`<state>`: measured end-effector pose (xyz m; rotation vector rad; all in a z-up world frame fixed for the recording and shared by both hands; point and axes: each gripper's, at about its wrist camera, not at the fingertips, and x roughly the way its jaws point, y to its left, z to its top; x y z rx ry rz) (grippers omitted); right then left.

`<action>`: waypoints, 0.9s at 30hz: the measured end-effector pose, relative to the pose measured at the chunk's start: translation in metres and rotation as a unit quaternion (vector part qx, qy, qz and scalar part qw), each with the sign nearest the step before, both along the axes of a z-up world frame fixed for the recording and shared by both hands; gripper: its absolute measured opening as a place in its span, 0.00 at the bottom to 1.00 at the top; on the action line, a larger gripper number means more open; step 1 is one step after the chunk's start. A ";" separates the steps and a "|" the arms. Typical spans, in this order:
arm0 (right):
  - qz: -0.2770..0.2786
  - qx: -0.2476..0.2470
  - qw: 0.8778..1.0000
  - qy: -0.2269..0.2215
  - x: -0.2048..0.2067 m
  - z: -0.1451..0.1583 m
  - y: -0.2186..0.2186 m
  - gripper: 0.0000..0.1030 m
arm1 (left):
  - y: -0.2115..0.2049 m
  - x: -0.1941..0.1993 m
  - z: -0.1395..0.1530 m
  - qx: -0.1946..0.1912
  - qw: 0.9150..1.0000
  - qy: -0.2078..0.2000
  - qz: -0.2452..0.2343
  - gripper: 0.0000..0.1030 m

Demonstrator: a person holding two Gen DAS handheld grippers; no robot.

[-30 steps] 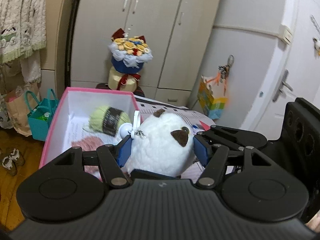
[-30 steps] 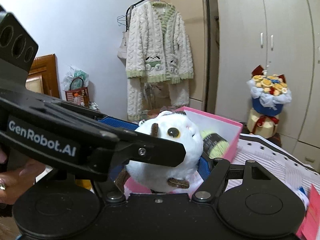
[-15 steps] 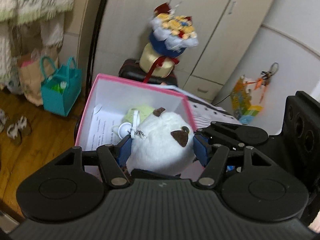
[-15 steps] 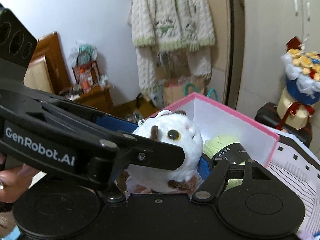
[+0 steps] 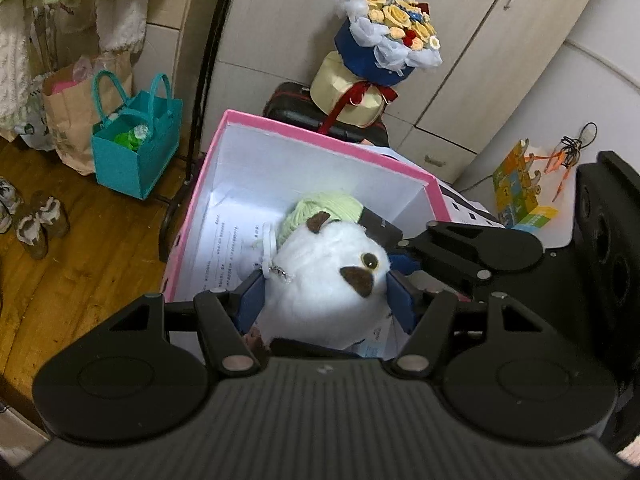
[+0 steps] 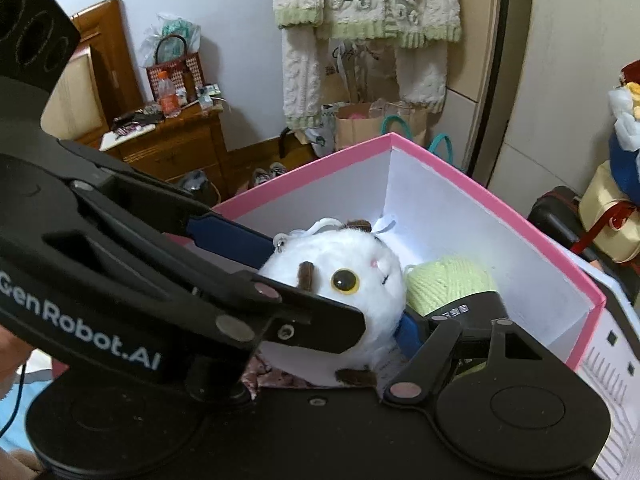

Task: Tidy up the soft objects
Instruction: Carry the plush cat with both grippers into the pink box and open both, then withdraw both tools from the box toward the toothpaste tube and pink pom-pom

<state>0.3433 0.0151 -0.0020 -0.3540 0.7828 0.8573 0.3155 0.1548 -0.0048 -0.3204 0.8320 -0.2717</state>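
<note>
Inside: one plush (image 5: 324,280), one yarn ball (image 6: 448,280).

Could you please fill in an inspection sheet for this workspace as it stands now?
Surface: pink box stands on a patterned sheet; wooden floor beside it.
Job's things: white plush held over the open box; green yarn ball lying inside.
Clutter: teal bag, paper bag, shoes on the floor.
Grippers: left hand-held gripper clamps the plush; right hand-held gripper has just been opening with the plush between its jaws; whether it still presses is unclear.
Cables: one thin dark cord at the edge.
Surroundings: bouquet, wardrobe, hanging cardigan.
</note>
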 end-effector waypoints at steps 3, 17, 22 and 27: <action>-0.015 0.001 1.000 -0.026 -0.005 0.005 -0.006 0.80 | -0.003 -0.010 0.007 0.026 0.999 -0.030 0.013 0.62; -0.146 0.132 0.977 -0.089 -0.108 0.058 -0.157 0.80 | -0.037 -0.071 0.054 0.095 0.982 -0.135 -0.093 0.64; -0.231 0.127 0.957 -0.117 -0.160 0.065 -0.210 0.80 | -0.068 -0.093 0.053 0.101 0.970 -0.156 -0.157 0.64; -0.282 0.119 0.946 -0.107 -0.193 0.056 -0.249 0.80 | -0.098 -0.111 0.044 0.087 0.965 -0.159 -0.190 0.64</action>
